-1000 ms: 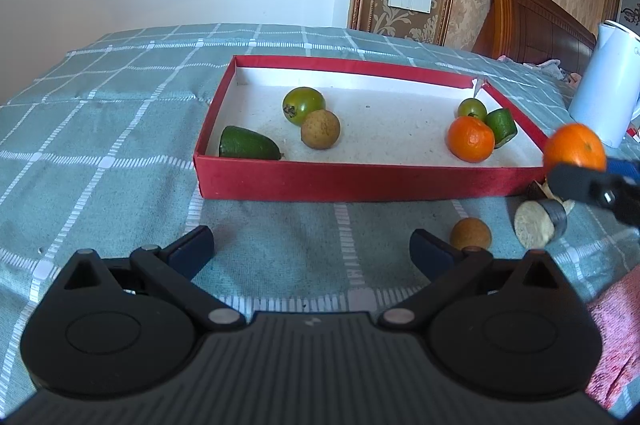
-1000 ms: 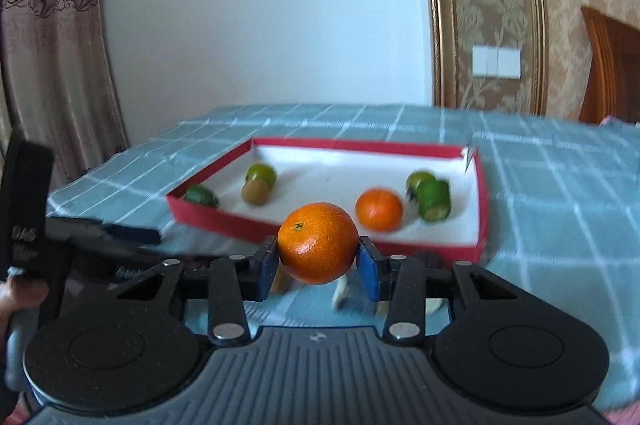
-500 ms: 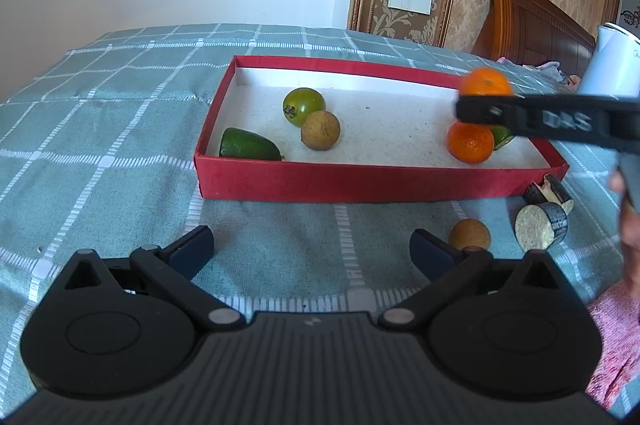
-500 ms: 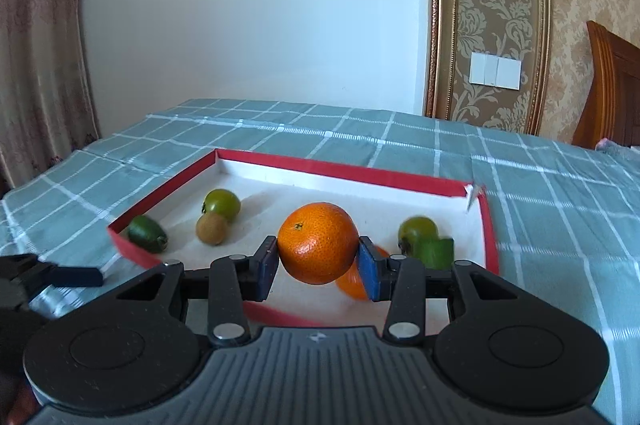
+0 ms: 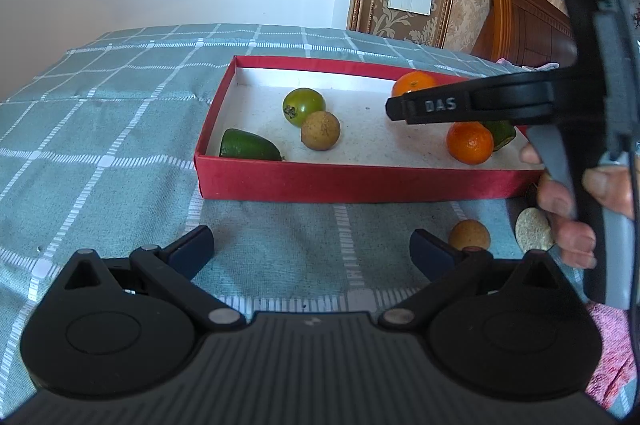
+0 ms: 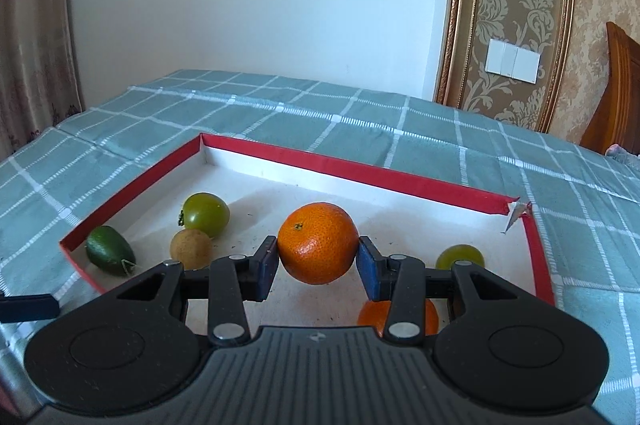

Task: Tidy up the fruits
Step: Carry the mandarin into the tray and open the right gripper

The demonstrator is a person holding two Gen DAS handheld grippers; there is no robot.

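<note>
Your right gripper (image 6: 318, 263) is clamped on a mandarin orange (image 6: 318, 243), one blue pad pressed to each side. The fruit is bright orange, round and slightly flattened, with pebbled skin and a small dark stem scar facing up toward the camera. You're holding it in the air over the white floor of the red tray (image 6: 344, 169), about mid-tray, clear of everything below.

In the tray you have a second mandarin (image 5: 469, 142) lying near the right end, with a green fruit (image 6: 460, 256) just beyond it. Toward the left end sit a green tomato (image 6: 206, 215), a tan round longan-like fruit (image 6: 191, 249) touching it, and a dark green oval fruit (image 6: 110, 256) in the near-left corner.

Your left gripper (image 5: 312, 245) hangs low over the teal checked cloth (image 5: 100, 129) in front of the tray, fingers spread wide with nothing between them. Another tan round fruit (image 5: 469, 234) lies on the cloth just beside its right fingertip.
</note>
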